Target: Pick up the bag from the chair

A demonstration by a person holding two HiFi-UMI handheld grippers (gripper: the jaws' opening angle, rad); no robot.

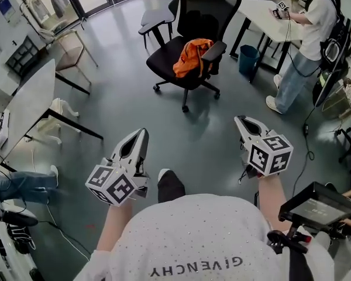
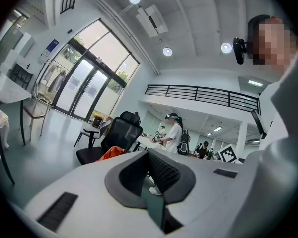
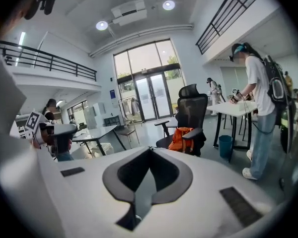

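Note:
An orange bag [image 1: 193, 57] lies on the seat of a black office chair [image 1: 190, 16], against its right armrest, at the far middle of the head view. My left gripper [image 1: 143, 132] and right gripper [image 1: 240, 120] are held low in front of me, well short of the chair, both pointing toward it. Each has its jaws shut with nothing between them. The left gripper view shows its own gripper [image 2: 148, 152] with the bag [image 2: 111, 153] small beyond it on the left. From the right gripper [image 3: 150, 149], the bag [image 3: 183, 139] and chair [image 3: 191, 113] sit ahead, slightly right.
A person [image 1: 313, 34] stands at a white table [image 1: 257, 10] right of the chair, a blue bin [image 1: 248, 57] beneath it. A second chair [image 1: 158, 16] is behind, a white table [image 1: 29, 98] and beige chair [image 1: 67, 48] to the left. Grey floor lies between.

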